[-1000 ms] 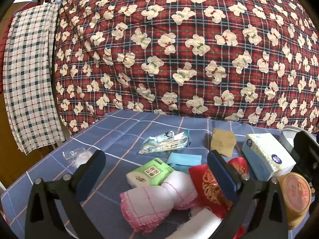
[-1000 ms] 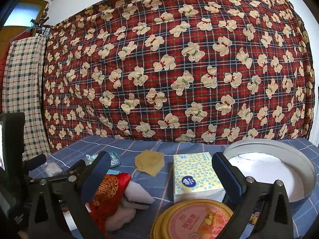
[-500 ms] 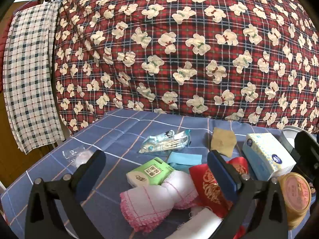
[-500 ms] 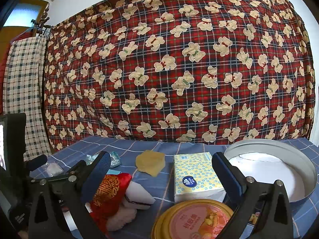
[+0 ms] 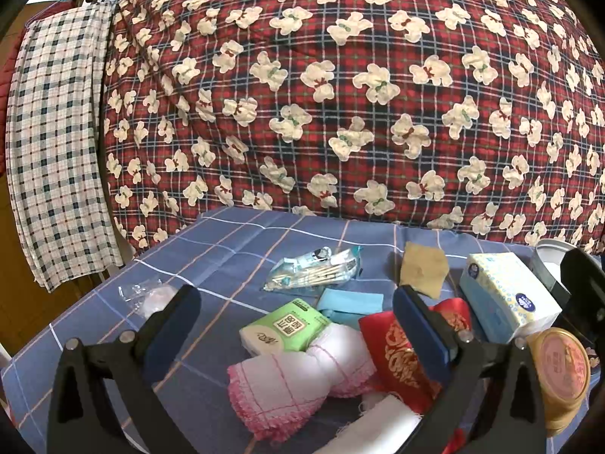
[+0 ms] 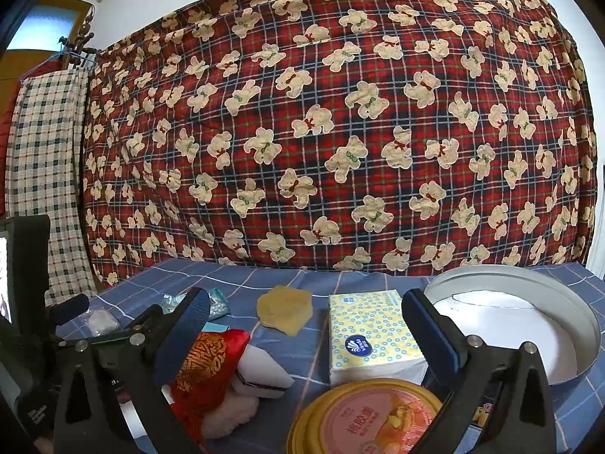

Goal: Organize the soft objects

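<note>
**Soft goods spread on the blue checked cloth, both grippers empty**

The left gripper (image 5: 297, 331) is held with jaws wide apart over a rolled pink-edged white towel (image 5: 298, 378). Just behind the towel a green tissue packet (image 5: 283, 327) is seen; touching its right side, a red embroidered satin pouch (image 5: 397, 344). The right gripper (image 6: 306, 331) is likewise spread, nothing gripped. A yellow-dotted tissue pack (image 6: 372, 335) is framed between its fingers, well right of the towel, beside a round metal tin (image 6: 567, 302).

Black tongs (image 5: 295, 325); blue pads (image 5: 419, 333); silver screws (image 6: 472, 339).
</note>
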Available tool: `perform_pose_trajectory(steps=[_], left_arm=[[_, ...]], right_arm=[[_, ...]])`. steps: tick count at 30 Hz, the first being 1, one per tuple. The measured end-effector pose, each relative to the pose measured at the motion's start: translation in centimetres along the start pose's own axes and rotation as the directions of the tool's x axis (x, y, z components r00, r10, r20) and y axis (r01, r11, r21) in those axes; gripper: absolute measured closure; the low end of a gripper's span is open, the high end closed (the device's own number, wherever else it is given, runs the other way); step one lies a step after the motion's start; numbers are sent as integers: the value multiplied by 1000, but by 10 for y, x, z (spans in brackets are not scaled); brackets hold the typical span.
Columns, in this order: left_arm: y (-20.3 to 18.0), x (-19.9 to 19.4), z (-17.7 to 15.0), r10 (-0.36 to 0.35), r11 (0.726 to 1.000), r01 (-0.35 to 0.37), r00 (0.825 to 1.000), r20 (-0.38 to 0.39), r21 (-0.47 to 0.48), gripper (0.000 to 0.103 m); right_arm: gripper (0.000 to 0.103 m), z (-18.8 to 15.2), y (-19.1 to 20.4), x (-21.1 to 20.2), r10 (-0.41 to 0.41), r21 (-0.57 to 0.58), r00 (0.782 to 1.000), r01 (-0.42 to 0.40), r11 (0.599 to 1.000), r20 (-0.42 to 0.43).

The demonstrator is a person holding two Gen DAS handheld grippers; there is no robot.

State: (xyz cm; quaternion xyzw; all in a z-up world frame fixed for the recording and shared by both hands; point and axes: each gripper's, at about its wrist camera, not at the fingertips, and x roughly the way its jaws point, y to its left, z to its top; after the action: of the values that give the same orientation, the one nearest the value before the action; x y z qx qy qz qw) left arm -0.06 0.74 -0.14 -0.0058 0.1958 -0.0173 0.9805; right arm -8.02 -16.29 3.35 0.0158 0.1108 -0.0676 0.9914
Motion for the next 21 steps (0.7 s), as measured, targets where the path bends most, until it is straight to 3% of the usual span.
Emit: perform_pose_trajectory(steps=[15, 21], left_arm=[[0, 0, 0, -2, 1000, 2, 1000, -1, -2, 0], [12, 6, -5, -24, 999, 21, 997, -70, -48, 0]], right_arm=[[0, -2, 2, 1, 1, -1, 1000, -1, 1000, 1], [0, -1, -1, 0, 2, -1, 1000, -2, 1000, 0]])
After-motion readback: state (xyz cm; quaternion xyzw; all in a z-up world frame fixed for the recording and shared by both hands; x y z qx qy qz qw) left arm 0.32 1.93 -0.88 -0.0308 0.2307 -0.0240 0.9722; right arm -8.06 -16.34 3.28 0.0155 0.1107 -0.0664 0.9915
